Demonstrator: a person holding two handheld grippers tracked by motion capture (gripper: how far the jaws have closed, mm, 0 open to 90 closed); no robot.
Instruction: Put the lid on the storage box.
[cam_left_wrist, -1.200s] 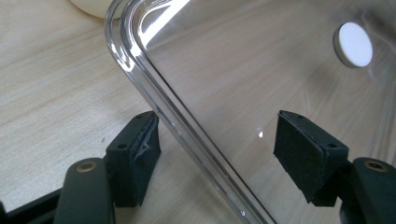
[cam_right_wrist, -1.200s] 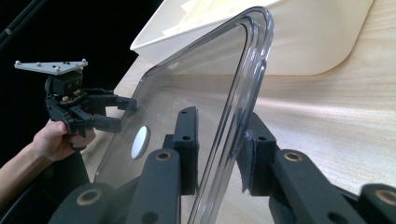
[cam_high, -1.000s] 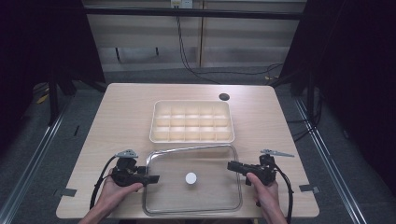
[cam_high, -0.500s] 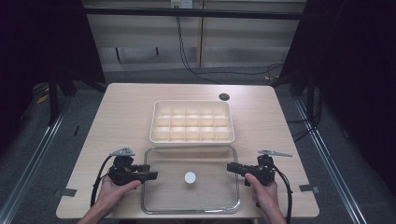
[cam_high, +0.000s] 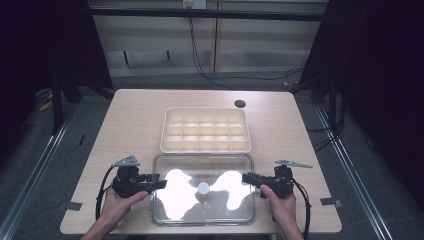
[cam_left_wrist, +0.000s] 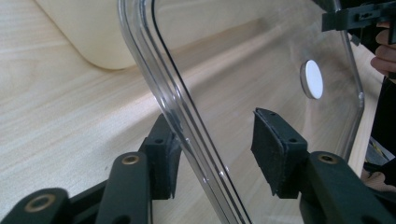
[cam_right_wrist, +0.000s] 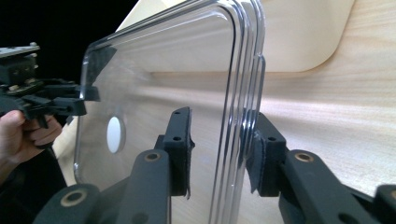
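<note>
Clear rectangular plastic lid (cam_high: 202, 187) with a white round knob lies flat on the wooden table (cam_high: 130, 125), just in front of the cream compartment tray (cam_high: 205, 129): not yet on it

Left gripper (cam_left_wrist: 217, 144) straddles the lid's left rim, jaws just closing, one pad off the plastic

Right gripper (cam_right_wrist: 219, 144) straddles the right rim, jaws just opening, a gap at one pad

Judgement: lid placement still to do

Left gripper (cam_high: 159, 184) closing over the clear lid's (cam_high: 202, 217) edge, right gripper (cam_high: 246, 177) apparently easing open there.
</note>
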